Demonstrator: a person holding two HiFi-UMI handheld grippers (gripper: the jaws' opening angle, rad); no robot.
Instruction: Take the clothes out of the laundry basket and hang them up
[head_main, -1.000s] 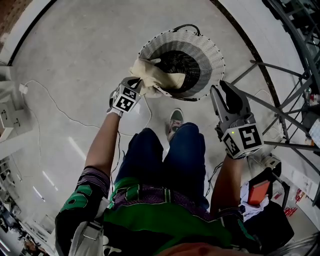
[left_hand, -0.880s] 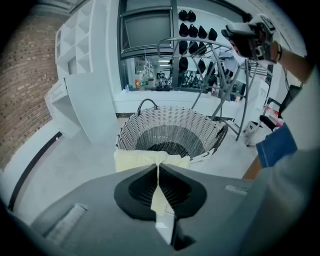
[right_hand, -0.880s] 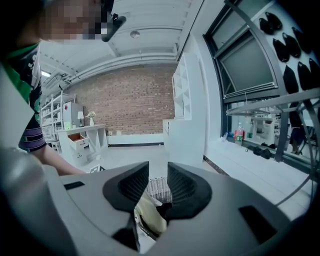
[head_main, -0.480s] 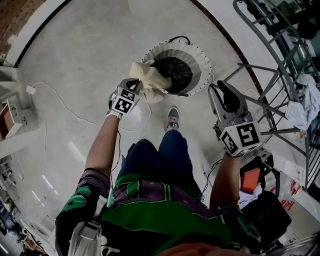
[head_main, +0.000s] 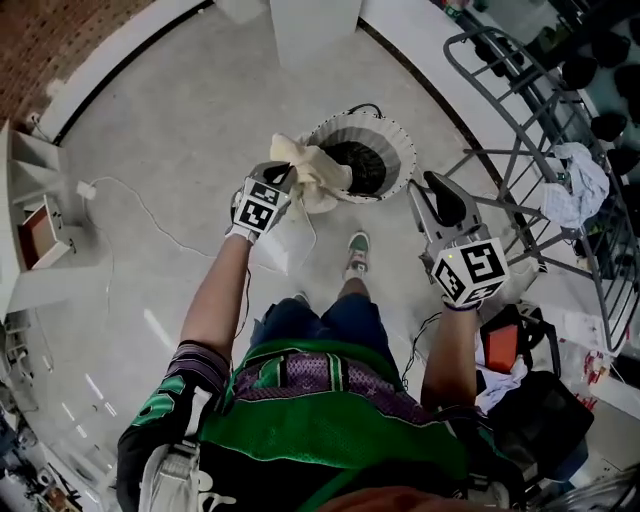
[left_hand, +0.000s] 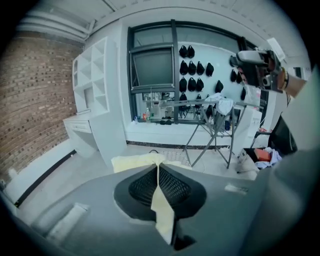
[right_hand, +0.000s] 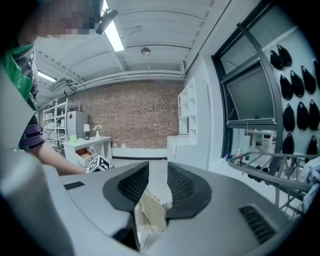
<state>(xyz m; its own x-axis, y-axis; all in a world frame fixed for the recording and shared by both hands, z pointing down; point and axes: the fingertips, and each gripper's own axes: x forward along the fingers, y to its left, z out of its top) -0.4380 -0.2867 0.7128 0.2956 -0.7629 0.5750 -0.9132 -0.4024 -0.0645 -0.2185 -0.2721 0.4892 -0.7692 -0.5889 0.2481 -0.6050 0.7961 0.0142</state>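
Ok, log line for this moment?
left gripper: shut on cloth | right gripper: open, empty | cloth: out of basket, not hung

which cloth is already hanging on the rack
The white and pale blue cloth draped over the metal rack; the cream cloth is clamped in the left gripper by the basket.

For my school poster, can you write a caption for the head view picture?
Left tongs pinch a cream cloth over the wicker laundry basket; right tongs open beside it.
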